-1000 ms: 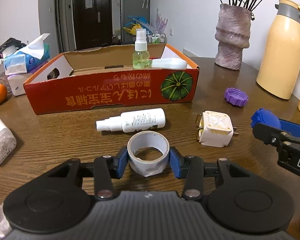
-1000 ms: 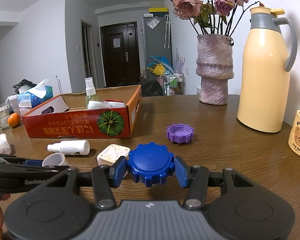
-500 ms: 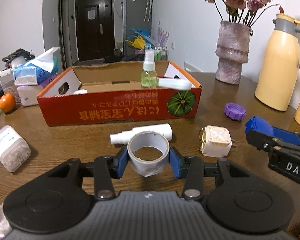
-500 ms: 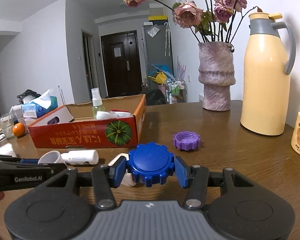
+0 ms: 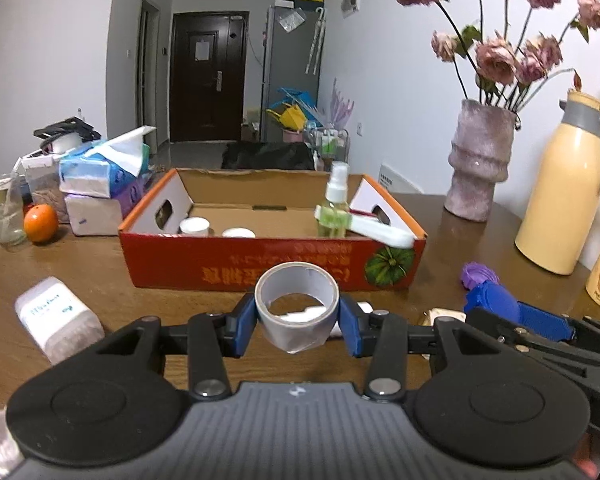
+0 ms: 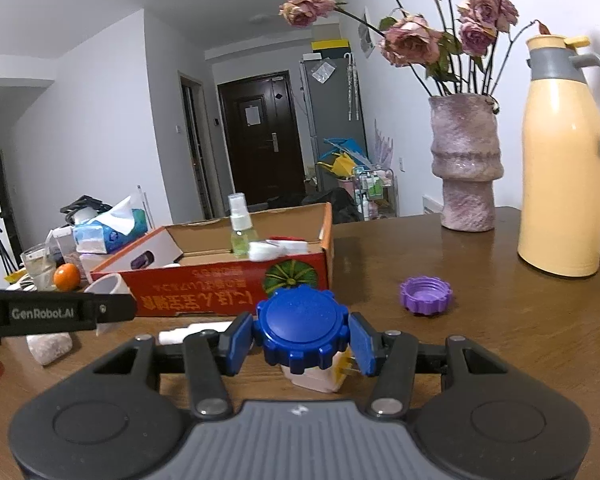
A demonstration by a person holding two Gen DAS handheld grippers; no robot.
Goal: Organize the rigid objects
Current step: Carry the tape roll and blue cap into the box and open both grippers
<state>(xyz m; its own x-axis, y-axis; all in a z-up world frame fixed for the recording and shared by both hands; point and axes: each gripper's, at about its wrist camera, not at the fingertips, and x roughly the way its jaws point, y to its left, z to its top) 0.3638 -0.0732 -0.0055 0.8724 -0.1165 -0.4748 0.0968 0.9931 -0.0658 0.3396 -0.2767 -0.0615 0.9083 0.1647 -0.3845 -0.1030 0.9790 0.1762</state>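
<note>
Progress entry, sorting of rigid items into the red cardboard box (image 5: 236,264), which sits mid-frame in the left wrist view on the brown table (image 5: 100,276).

Stowed, as far as visible: 1 green spray bottle (image 5: 334,204) standing upright at the right end of the box; 1 long white item (image 5: 380,232) lying across the right front rim; 2 white round caps or jars (image 5: 195,226) at the left of the box floor, identity too small to tell.

In transit: 1 grey tape roll (image 5: 297,304), pinched at its sides by the blue pads of the left gripper (image 5: 297,320), lower centre of frame, carried in the air in front of the box's front wall. 1 blue ridged lid (image 6: 302,326), pinched likewise by the right gripper (image 6: 302,344), lower centre of the right wrist view, short of the box's near corner.

Outstanding on the table: 1 purple ridged lid (image 6: 425,295), right of centre; 1 white plug adapter (image 6: 320,376) directly beneath the blue lid; 1 white spray bottle (image 6: 192,330), lying flat, mostly hidden behind the grippers; 1 white packet (image 5: 56,320), lower left.

Judgement: roughly half done. 2 deliveries are pending, and at least 3 pickups remain after them.
</note>
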